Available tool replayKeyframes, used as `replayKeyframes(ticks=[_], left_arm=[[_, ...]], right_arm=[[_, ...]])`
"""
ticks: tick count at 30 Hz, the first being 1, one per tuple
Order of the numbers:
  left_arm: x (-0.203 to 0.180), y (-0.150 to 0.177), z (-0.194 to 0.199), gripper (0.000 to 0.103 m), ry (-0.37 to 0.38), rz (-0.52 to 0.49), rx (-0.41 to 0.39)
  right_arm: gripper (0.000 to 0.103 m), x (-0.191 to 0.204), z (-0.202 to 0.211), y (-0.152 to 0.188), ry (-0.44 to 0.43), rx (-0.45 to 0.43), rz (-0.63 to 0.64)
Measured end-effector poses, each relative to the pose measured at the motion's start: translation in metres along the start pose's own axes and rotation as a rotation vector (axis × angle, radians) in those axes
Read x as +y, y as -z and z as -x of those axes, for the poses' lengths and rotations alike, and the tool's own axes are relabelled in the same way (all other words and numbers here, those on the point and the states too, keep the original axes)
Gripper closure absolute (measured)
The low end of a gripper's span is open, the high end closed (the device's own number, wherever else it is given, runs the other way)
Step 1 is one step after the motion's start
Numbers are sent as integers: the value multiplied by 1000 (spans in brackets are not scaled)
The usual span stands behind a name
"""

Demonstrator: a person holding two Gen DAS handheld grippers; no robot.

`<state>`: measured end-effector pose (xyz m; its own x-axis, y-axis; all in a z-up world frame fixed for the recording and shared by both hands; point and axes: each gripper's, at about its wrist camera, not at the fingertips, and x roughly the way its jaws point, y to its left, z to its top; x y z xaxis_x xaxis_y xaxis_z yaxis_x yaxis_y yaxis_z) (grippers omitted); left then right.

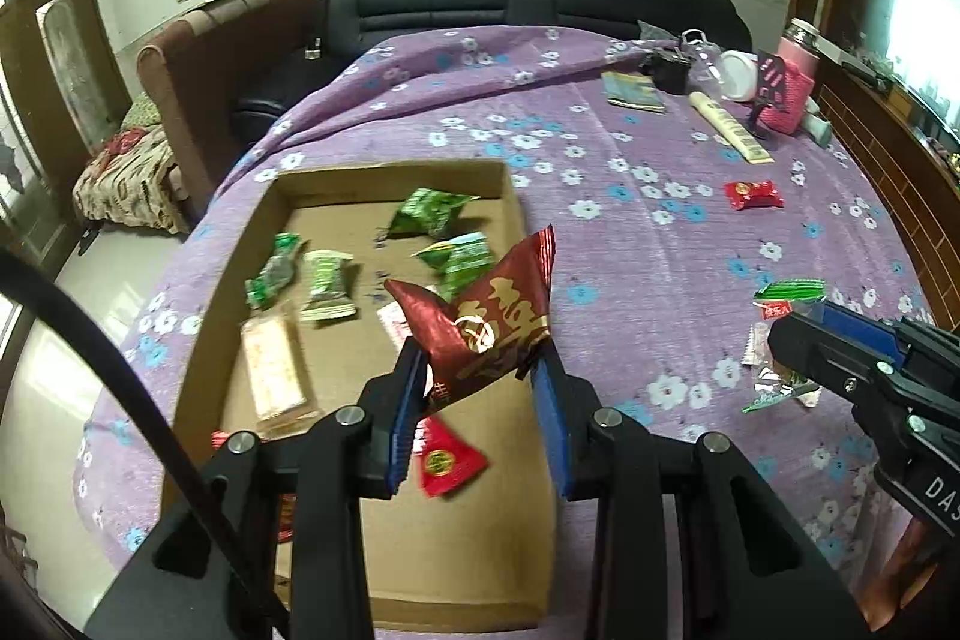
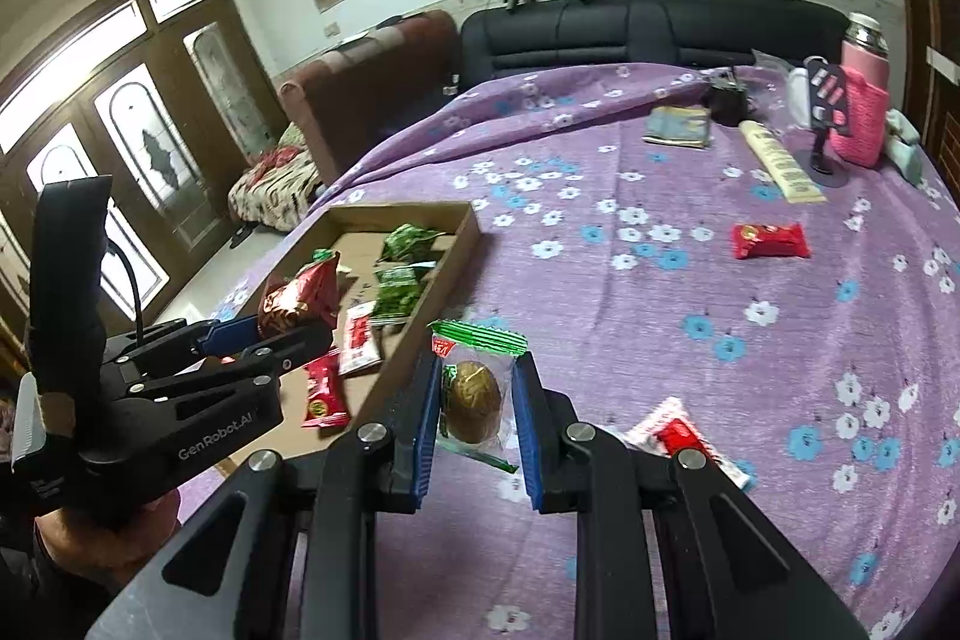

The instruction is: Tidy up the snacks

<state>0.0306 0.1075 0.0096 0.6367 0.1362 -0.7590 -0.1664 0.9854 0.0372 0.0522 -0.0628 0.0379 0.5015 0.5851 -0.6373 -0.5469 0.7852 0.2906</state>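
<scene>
My left gripper is shut on a dark red and gold snack packet and holds it above the cardboard tray; it also shows in the right wrist view. The tray holds several green packets and a red packet. My right gripper is shut on a clear packet with a green top and a brown egg, just right of the tray. It shows at the right edge of the left wrist view.
A red packet lies on the purple flowered cloth further off, and a red and white packet lies beside my right gripper. At the far end stand a pink bottle, a cream tube, a booklet and a black sofa.
</scene>
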Motion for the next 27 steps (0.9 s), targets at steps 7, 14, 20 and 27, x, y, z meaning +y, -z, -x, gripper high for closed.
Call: replayKeyframes(ticks=[7, 14, 20, 27], left_arm=[[31, 8, 3, 66, -15, 44, 2], [74, 21, 5, 66, -18, 118, 29], [102, 36, 3, 66, -25, 161, 62], [99, 46, 5, 66, 44, 151, 92]], right_arm=[[81, 27, -13, -5, -35, 19, 49], [81, 45, -24, -5, -64, 39, 79], [81, 62, -32, -2, -99, 59, 109], [81, 78, -42, 2, -138, 86, 129]])
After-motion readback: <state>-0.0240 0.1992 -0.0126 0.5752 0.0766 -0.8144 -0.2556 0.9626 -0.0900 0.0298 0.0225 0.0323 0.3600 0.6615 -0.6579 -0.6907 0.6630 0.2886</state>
